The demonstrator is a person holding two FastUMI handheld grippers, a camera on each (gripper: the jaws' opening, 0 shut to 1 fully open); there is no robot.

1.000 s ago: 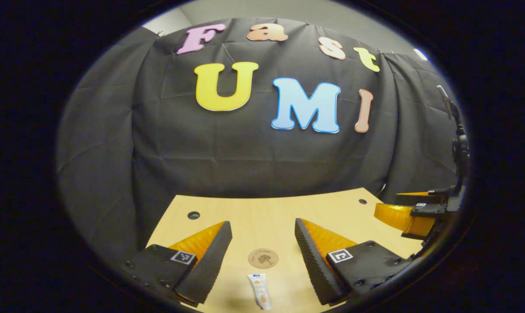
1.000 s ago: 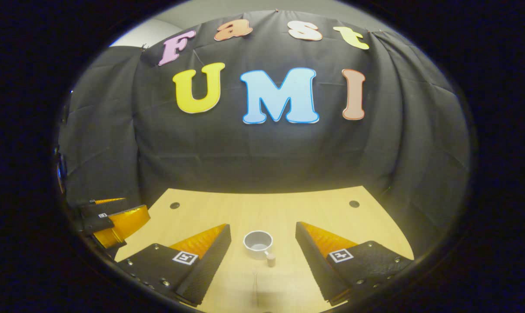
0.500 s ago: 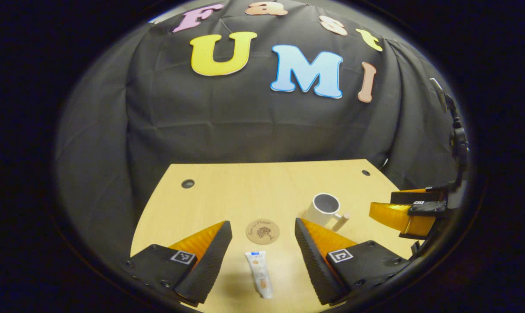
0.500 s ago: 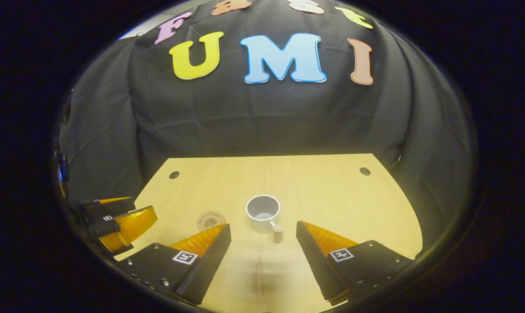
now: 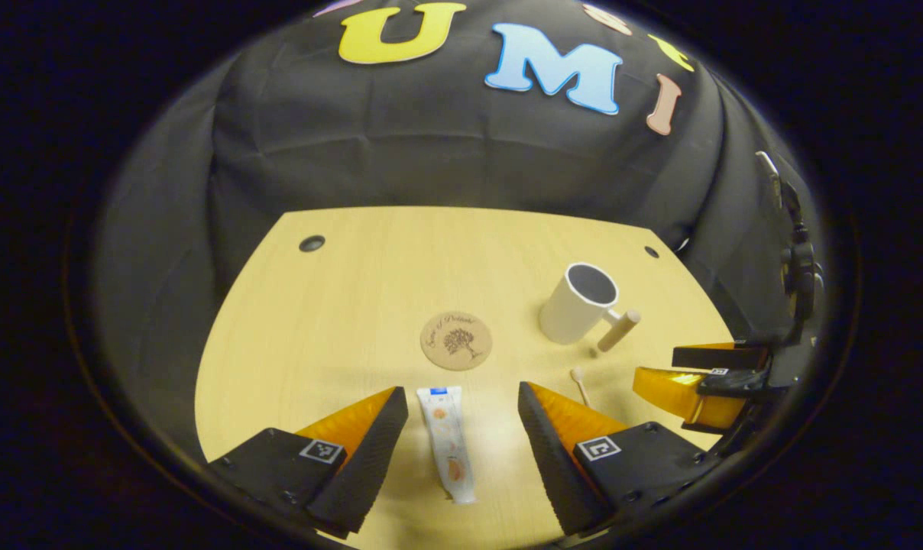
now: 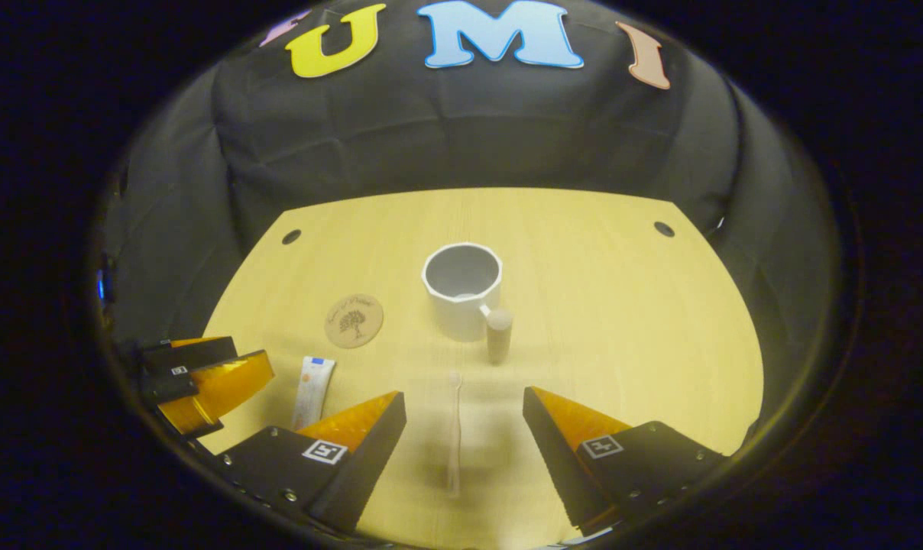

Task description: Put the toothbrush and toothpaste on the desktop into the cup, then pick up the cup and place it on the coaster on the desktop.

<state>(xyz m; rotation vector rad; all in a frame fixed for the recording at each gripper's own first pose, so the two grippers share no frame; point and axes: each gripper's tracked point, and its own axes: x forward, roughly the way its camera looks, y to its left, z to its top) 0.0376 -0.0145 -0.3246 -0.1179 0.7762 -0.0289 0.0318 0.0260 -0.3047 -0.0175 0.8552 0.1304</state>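
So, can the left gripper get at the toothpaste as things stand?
Probably yes. The left gripper has its jaws open, and the toothpaste lies flat on the desktop between them, with nothing over it. The coaster lies beyond its cap end, apart from it.

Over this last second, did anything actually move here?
Both grippers tipped down toward the desktop, fingers wide open and holding nothing: the left gripper over the toothpaste, the right gripper over the toothbrush. The cup and coaster lie where they were.
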